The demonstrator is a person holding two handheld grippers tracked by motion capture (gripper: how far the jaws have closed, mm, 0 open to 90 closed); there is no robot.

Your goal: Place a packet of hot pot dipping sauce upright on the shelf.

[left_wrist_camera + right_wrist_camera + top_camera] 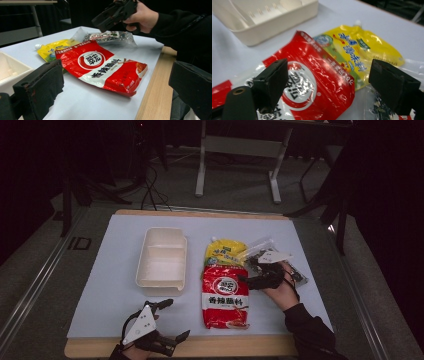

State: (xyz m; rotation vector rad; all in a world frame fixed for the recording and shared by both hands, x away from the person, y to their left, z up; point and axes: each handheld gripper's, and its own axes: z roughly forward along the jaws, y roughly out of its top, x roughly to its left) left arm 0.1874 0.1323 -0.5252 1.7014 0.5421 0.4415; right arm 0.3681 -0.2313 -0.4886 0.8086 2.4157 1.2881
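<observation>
The red glossy plastic pouch with a white round emblem (225,296) is taken as the landmark; it lies flat on the table (110,285), which is covered by a pale blue sheet.

The right claw (250,281) is seen in the high view just beside the pouch's right edge, near its upper corner, held in a hand (281,290) in a dark sleeve. In the right gripper view the pouch's upper part (312,82) is framed between the two black jaws, which are spread wide with nothing clamped; whether the tips touch the plastic cannot be told. In the left gripper view that claw (100,21) is seen above the far end of the pouch (100,67).

Partly tucked under the pouch's top edge lies a yellow soft plastic pouch with blue lettering and a white spout (226,252). To the right of the red pouch, beneath the right hand, lies a clear plastic bag with dark contents (265,251). To the left of the red pouch stands a cream rectangular plastic tray with compartments (161,257), empty.

The left claw (177,320) is held at the table's near wooden edge, below and left of the red pouch, well apart from it; its jaws are spread wide and empty.
</observation>
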